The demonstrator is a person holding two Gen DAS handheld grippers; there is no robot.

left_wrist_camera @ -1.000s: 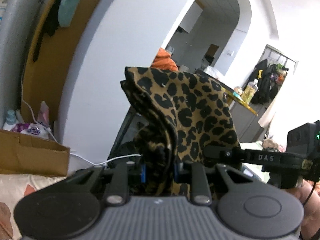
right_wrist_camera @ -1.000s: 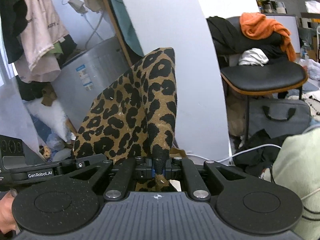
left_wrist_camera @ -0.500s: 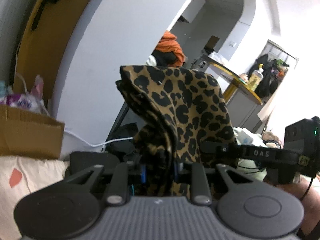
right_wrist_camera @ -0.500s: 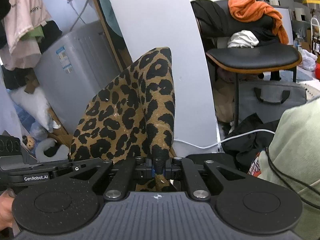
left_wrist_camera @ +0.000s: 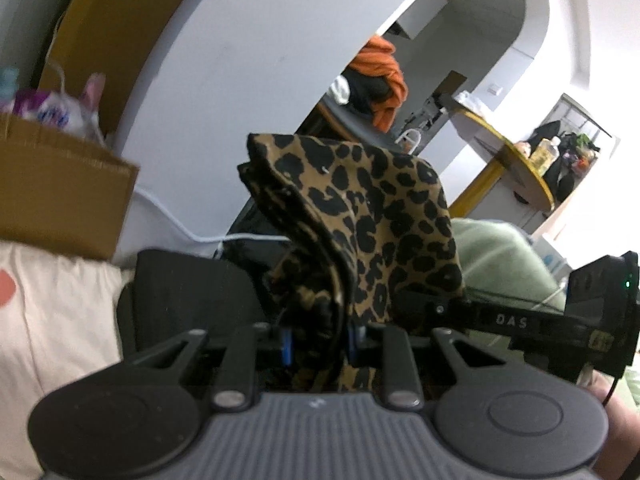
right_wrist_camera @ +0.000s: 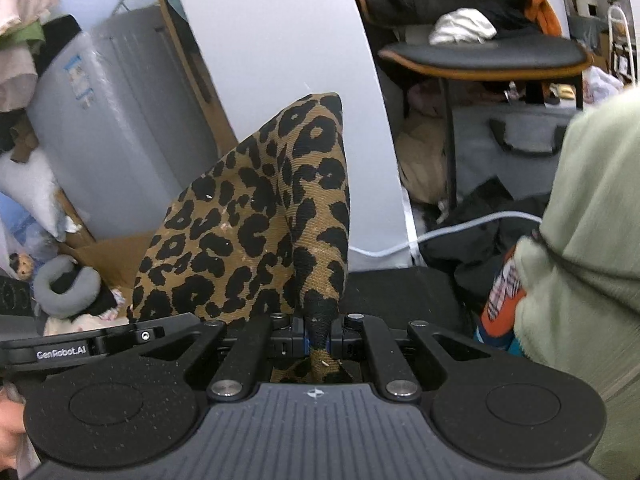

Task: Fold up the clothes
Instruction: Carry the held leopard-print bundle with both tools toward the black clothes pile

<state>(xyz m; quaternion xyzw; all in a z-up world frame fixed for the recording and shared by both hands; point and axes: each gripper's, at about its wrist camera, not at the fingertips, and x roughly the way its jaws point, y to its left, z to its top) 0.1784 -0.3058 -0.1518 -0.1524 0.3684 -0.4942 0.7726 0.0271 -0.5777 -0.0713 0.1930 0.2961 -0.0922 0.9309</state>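
Note:
A leopard-print garment (left_wrist_camera: 372, 216) stands up between the fingers of my left gripper (left_wrist_camera: 318, 340), which is shut on a thick bunched fold of it. The same leopard-print garment (right_wrist_camera: 256, 224) rises in the right wrist view, where my right gripper (right_wrist_camera: 318, 340) is shut on a thin pinched edge. The cloth stretches sideways between both grippers. The right gripper (left_wrist_camera: 560, 324) shows at the right edge of the left wrist view, and the left gripper (right_wrist_camera: 80, 344) at the left edge of the right wrist view. What hangs below the fingers is hidden.
A pale green garment (right_wrist_camera: 592, 216) lies close on the right, over a white cable (right_wrist_camera: 440, 236) and dark clothes. A black flat surface (left_wrist_camera: 184, 292) lies just ahead. A cardboard box (left_wrist_camera: 60, 192) and a light bedsheet (left_wrist_camera: 60, 320) are at the left. A chair (right_wrist_camera: 480, 56) piled with clothes stands behind.
Both grippers have sunk together with the leopard cloth held between them; the background has risen in both views, and the black surface and green garment have come closer.

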